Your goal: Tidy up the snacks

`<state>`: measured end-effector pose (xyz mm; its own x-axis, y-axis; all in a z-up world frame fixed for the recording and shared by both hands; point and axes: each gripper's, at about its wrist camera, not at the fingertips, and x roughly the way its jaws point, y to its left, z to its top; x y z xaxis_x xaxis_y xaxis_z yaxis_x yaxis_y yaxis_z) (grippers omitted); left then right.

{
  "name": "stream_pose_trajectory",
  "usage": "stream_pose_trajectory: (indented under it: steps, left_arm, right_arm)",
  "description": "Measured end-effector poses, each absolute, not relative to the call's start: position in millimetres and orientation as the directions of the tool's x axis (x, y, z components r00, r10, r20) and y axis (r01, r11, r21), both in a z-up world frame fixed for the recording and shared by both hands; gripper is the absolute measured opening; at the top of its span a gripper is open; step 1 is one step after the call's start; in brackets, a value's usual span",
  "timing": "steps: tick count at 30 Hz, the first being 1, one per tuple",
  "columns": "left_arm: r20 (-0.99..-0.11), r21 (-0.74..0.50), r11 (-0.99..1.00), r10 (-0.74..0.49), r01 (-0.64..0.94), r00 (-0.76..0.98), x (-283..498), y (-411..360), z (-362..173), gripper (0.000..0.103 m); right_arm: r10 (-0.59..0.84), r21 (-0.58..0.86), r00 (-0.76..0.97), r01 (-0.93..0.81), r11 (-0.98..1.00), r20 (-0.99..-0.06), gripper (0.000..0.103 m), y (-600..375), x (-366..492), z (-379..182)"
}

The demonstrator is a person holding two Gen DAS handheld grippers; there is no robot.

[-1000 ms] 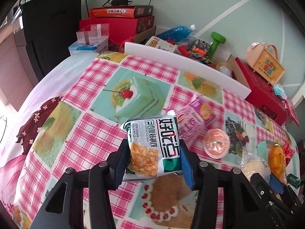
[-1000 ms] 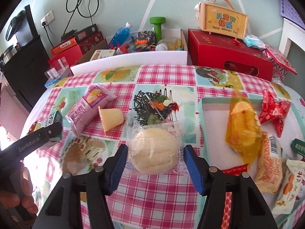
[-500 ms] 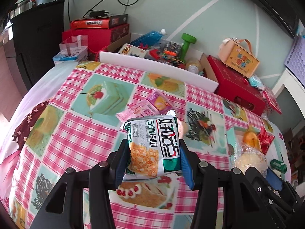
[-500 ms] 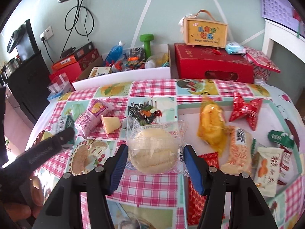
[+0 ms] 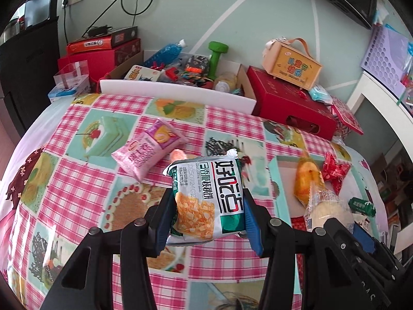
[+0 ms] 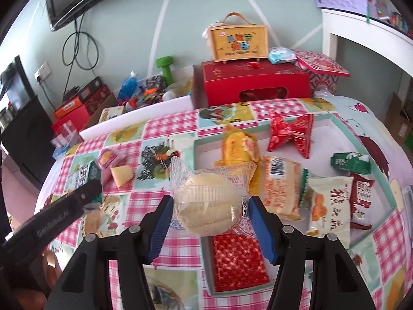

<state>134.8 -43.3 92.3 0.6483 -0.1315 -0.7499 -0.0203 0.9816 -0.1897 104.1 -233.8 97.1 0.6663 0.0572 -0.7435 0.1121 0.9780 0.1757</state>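
Left wrist view: left gripper (image 5: 206,214) pinched the green-and-white snack packet (image 5: 207,199) at its side edges, off the table. We judged it light, crinkly, slippery; side hold suits. Right gripper (image 6: 207,215) clamped the soft clear-wrapped bun (image 6: 209,204), crushable. Versus earlier frames, the tray (image 6: 366,139) at 2 o'clock came nearer; grips unchanged.

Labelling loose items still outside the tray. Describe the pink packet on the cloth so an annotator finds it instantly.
Start at the pink checked tablecloth with dessert pictures, on the side away from the white tray. The pink packet lies flat there, beside the green cake picture. It is the only pink-and-purple wrapper, with a round orange picture at its purple end.
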Motion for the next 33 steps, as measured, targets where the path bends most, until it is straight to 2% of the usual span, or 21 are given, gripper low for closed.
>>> stream_pose_trajectory:
  steps: [7,19,33]
  left_arm:
    - [-0.747,-0.187,0.982,-0.167,0.038,0.643,127,-73,98,0.052]
    - [-0.753,-0.157,0.975,-0.220,0.156,0.620,124,-129,96,0.052]
    - [-0.768,-0.112,0.962,-0.244,0.251,0.592,126,-178,76,0.052]
  right_arm:
    - [0.030,0.196,0.693,0.162,0.967,-0.721,0.063,-261,94,105]
    - [-0.118,0.204,0.714,0.349,0.915,-0.690,0.063,-337,76,115]
    - [-0.120,0.238,0.732,0.365,0.900,-0.670,0.063,-358,87,96]
